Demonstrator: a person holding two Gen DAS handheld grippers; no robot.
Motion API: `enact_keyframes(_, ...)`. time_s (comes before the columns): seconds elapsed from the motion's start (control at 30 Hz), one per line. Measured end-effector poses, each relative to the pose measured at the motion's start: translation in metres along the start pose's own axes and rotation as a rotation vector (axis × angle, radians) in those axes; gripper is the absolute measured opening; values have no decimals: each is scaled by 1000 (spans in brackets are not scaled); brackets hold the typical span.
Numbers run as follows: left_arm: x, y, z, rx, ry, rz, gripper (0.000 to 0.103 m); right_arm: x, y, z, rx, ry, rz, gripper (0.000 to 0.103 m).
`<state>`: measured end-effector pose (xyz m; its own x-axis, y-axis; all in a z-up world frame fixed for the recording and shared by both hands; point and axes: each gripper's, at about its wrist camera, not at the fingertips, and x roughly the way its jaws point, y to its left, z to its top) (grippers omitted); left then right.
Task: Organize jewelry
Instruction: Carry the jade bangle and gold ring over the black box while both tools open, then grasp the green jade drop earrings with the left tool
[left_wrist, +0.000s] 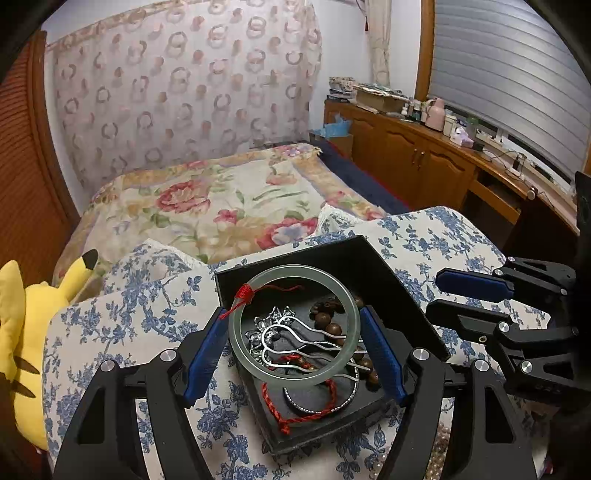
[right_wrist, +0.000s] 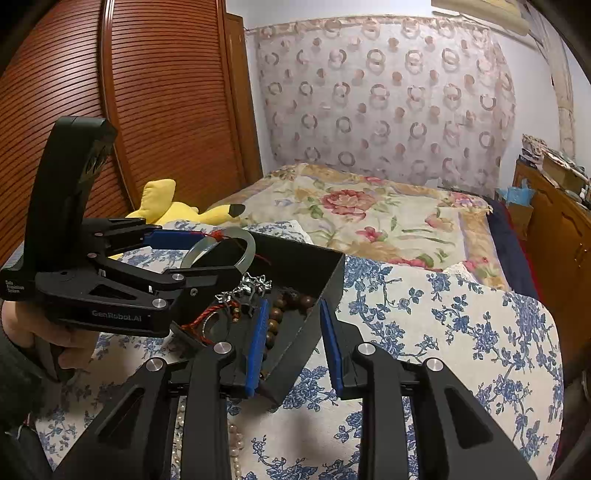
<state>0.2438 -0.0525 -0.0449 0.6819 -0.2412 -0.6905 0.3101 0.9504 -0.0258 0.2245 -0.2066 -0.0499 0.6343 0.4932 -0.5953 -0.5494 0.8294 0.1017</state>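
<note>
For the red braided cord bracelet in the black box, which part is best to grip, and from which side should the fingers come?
Probably grip the red cord bracelet at its knotted end nearest the camera, coming from above. There the cord lies bare on the box floor, while its far part runs under the hairpins. The left gripper is shut on the jade bangle, so the open right gripper is free.
</note>
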Motion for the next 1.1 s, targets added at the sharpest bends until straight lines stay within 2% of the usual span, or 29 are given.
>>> enact_keyframes(0.5,-14,5,-7,-16,-30,6,70,-5,2,-2,-8,-7,-19,31)
enact_keyframes(0.8,-47,12,-46,-29,-21,9,70,-28,15,-7,-33,-21,-24,31)
enact_keyframes(1.1,-61,21,-89,-53,29,16,70,-39,31,-30,-31,17,-31,31)
